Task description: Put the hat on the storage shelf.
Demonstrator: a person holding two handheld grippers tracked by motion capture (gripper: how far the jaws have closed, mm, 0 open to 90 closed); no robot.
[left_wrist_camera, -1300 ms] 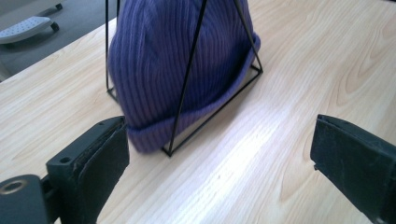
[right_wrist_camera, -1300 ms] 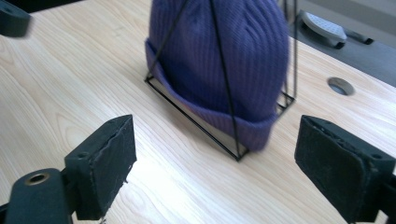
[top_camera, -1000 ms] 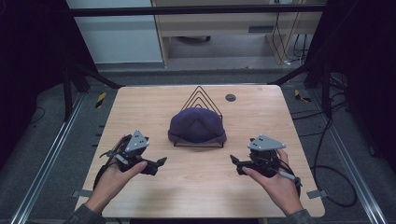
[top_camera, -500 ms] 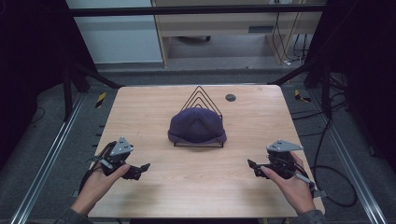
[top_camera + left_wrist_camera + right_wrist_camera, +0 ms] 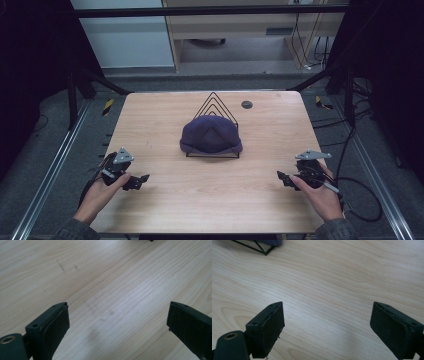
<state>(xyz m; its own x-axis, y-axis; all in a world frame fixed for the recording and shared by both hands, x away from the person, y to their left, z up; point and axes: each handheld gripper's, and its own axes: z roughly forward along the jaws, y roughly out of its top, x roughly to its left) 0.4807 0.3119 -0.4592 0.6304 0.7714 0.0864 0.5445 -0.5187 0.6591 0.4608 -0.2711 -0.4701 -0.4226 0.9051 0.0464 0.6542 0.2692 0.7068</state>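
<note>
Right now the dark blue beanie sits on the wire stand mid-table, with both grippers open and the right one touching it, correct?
Not quite: the right gripper is well apart from the beanie, near the table's front edge, as the high view shows. The rest holds.

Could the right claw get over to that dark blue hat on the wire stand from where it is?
Probably yes. The right claw is open and holds nothing, and bare table lies between it and the hat on its wire stand. Nothing blocks the path.
</note>
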